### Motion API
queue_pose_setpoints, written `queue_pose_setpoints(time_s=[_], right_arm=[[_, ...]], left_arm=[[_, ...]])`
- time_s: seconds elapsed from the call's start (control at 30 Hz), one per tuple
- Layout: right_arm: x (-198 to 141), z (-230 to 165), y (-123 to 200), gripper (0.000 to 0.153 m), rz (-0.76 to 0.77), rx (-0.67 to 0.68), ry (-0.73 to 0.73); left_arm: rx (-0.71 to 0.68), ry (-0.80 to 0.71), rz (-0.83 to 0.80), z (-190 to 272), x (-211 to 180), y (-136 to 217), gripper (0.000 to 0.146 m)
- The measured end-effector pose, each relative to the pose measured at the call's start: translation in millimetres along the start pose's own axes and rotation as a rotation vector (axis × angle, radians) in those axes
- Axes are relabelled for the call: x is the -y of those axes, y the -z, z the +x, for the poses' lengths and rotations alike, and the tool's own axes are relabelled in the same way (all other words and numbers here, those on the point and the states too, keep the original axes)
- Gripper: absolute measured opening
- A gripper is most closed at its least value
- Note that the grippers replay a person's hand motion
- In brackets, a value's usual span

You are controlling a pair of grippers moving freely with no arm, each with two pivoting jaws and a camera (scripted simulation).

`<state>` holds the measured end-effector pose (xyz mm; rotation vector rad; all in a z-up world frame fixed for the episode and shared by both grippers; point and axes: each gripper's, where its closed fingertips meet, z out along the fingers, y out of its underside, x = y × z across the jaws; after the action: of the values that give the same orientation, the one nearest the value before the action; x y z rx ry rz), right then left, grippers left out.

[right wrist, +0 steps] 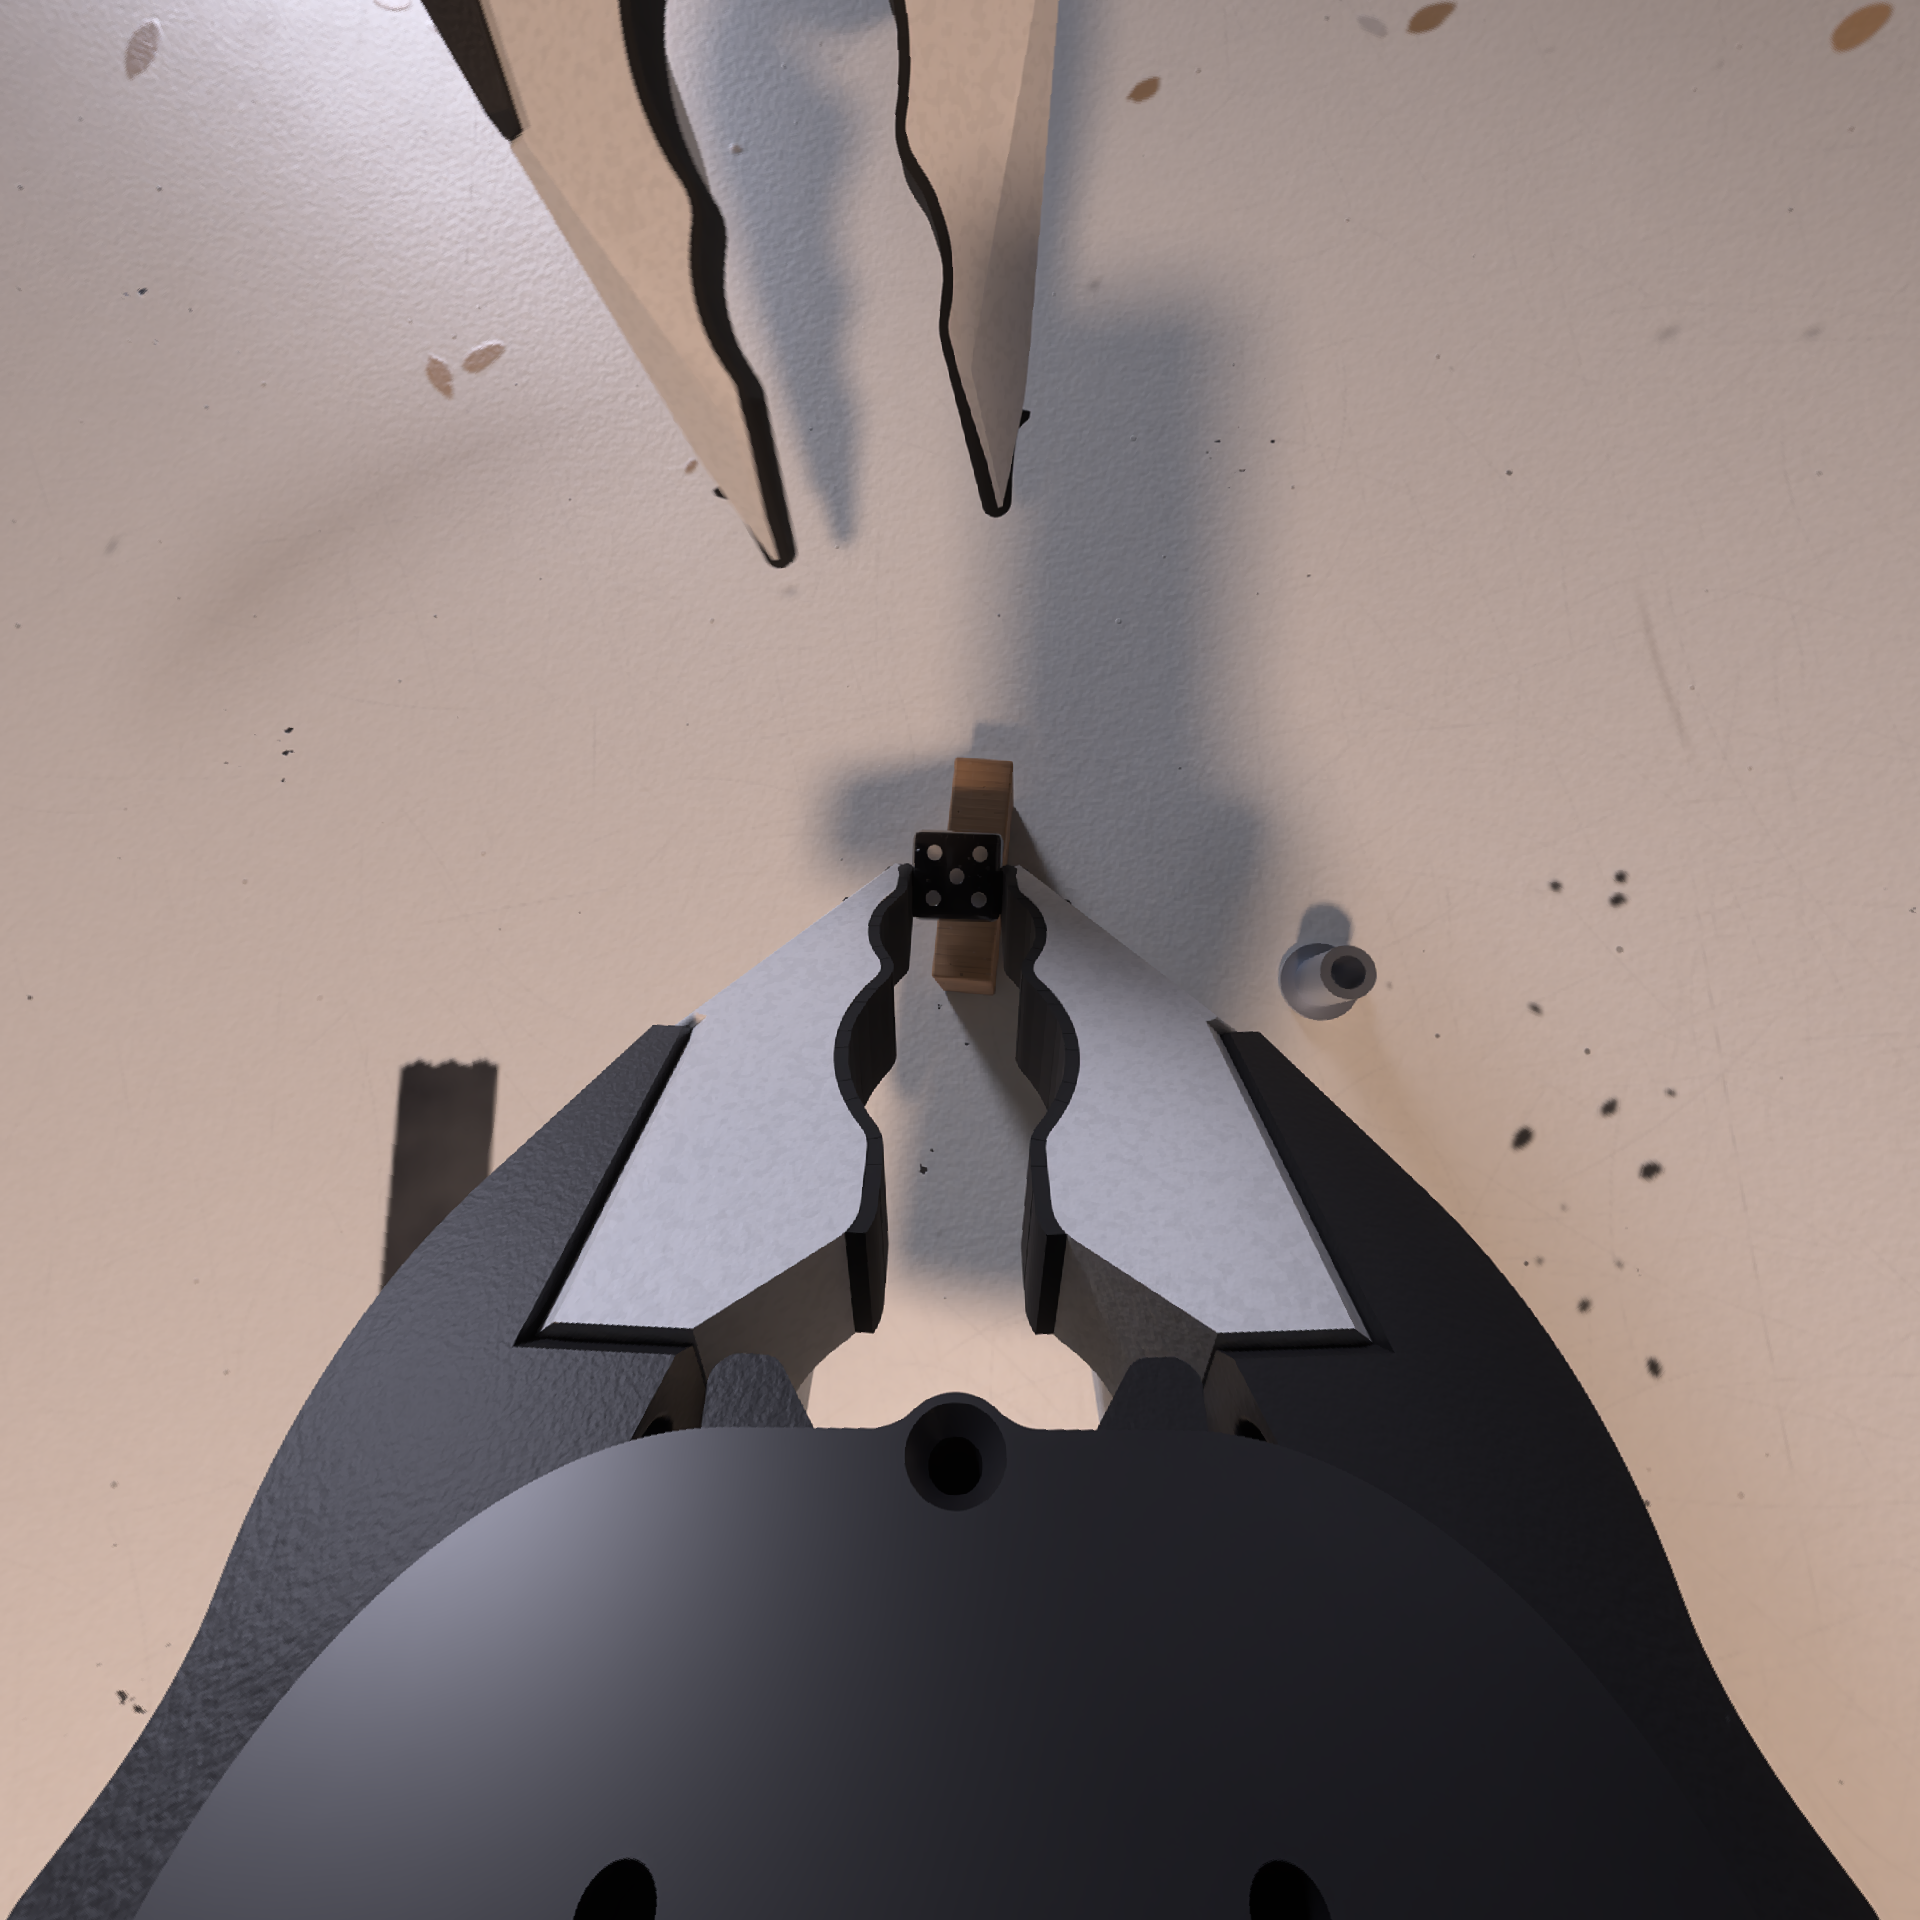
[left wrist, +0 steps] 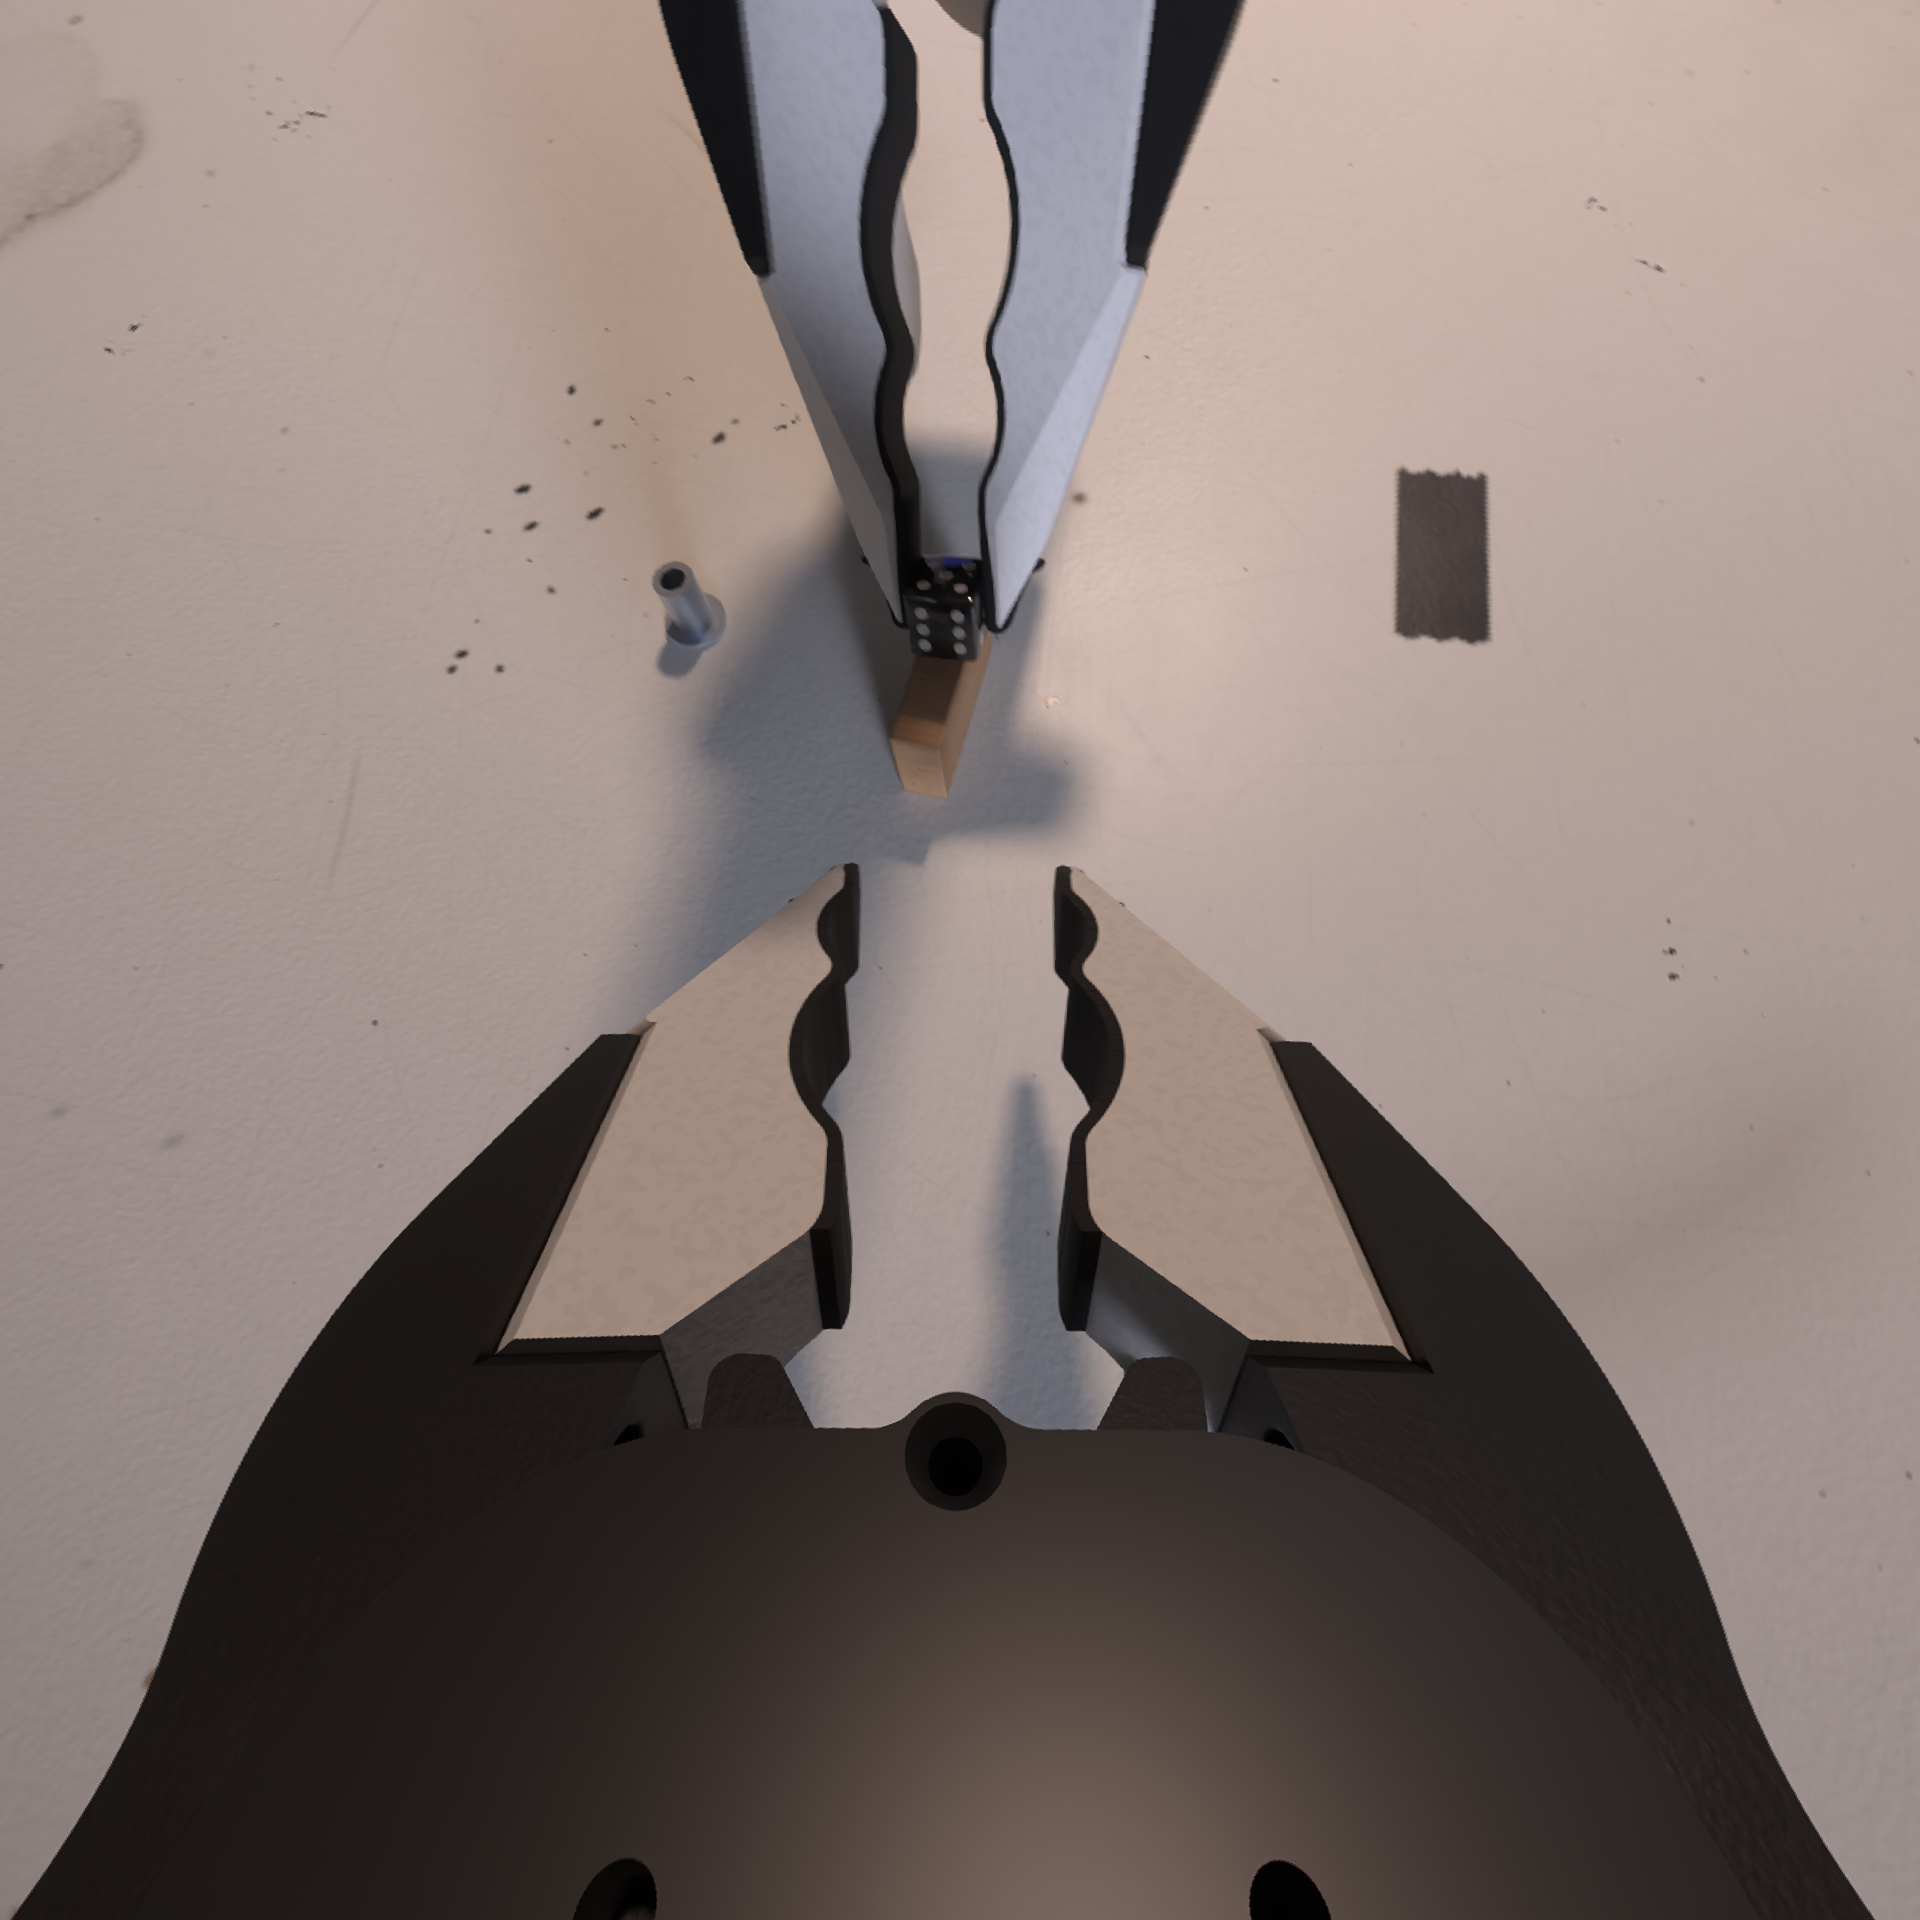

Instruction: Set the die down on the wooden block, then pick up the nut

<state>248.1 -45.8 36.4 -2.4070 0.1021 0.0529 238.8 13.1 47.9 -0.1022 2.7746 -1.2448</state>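
Speckled beige tabletop (left wrist: pixel 312 935), right gripper (right wrist: pixel 958 896) clamping die (right wrist: pixel 960 878) over wooden block (right wrist: pixel 975 800), left gripper (left wrist: pixel 956 883) spread empty

Black die (right wrist: pixel 959 879) with pale pips; light tan wooden block (left wrist: pixel 927 736); silvery grey nut (left wrist: pixel 686 608). Cream table (left wrist: pixel 312 831), flecked with dark specks, bearing a dark grey tape strip (left wrist: pixel 1442 553). Pale grey fingers (right wrist: pixel 748 1122), black-edged.

die (right wrist: pixel 958 878) over wooden block (right wrist: pixel 977 800), nut (right wrist: pixel 1330 977) beside
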Motion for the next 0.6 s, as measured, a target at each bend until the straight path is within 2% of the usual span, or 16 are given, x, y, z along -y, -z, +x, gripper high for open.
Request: queue_pose_setpoints(time_s=[0.13, 0.23, 0.33, 0.5, 0.6], right_arm=[[2.3, -1.0, -0.2, 0.016, -0.019, -0.006, -0.016], [3.9, -1.9, -1.5, 0.016, -0.055, -0.009, -0.038], [3.2, -3.3, -2.5, 0.016, -0.107, -0.013, -0.065], [2.7, -2.9, -4.0, 0.016, -0.165, -0.021, -0.118], [0.8, -3.9, -4.9, 0.016, -0.205, -0.010, -0.134]], left_arm=[[-0.055, -0.054, 0.033, 8.6, -5.4, -0.8, 0.055], [-0.068, -0.111, 0.079, 8.6, -2.7, -3.8, 0.057], [-0.082, -0.121, 0.071, 9.2, -3.9, -5.8, 0.048], [-0.028, -0.143, 0.059, 6.2, -6.3, -8.9, 0.027], [-0.017, -0.156, 0.068, 6.5, -6.3, -8.6, 0.024]])
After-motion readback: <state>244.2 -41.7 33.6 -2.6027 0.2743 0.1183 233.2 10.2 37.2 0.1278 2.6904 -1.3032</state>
